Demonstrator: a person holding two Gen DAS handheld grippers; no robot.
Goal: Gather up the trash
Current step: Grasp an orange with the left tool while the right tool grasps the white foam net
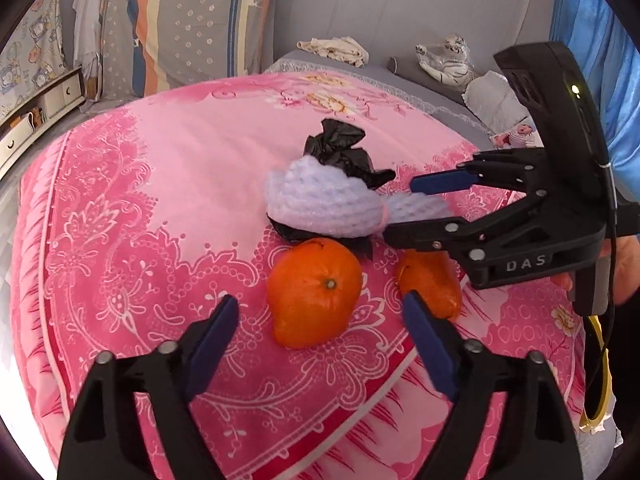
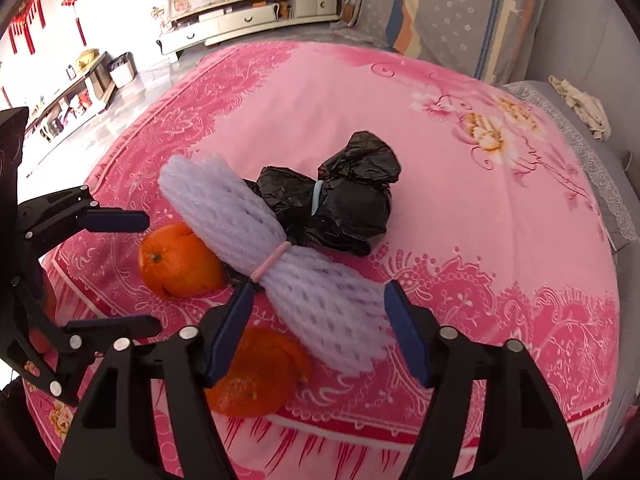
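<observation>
Two orange pieces are seen on the pink bedspread [image 1: 160, 168] in the left wrist view: a rounded orange peel [image 1: 314, 292] with a stem dimple, and a second peel [image 1: 430, 284] partly hidden behind the right claw [image 1: 400, 208] and a blue pad of the left claw [image 1: 320, 340]. The left claw is spread wide around the first peel, with nothing held. A white foam net bundle [image 1: 320, 200], soft and ribbed, is laid over a crinkled black plastic bag [image 1: 338, 146], most of which is covered. The right claw is spread open around the net's end.

In the right wrist view, the foam net bundle [image 2: 248, 220] is cinched by a pink band, and its near end lies between the parted pads of the right claw [image 2: 320, 332]. The glossy black bag [image 2: 340, 200] is touched by it. One peel [image 2: 178, 260] lies beside the net; the other [image 2: 256, 376] is partly hidden under a claw finger. The left claw [image 2: 132, 272] is open, its body cut off at the edge.
</observation>
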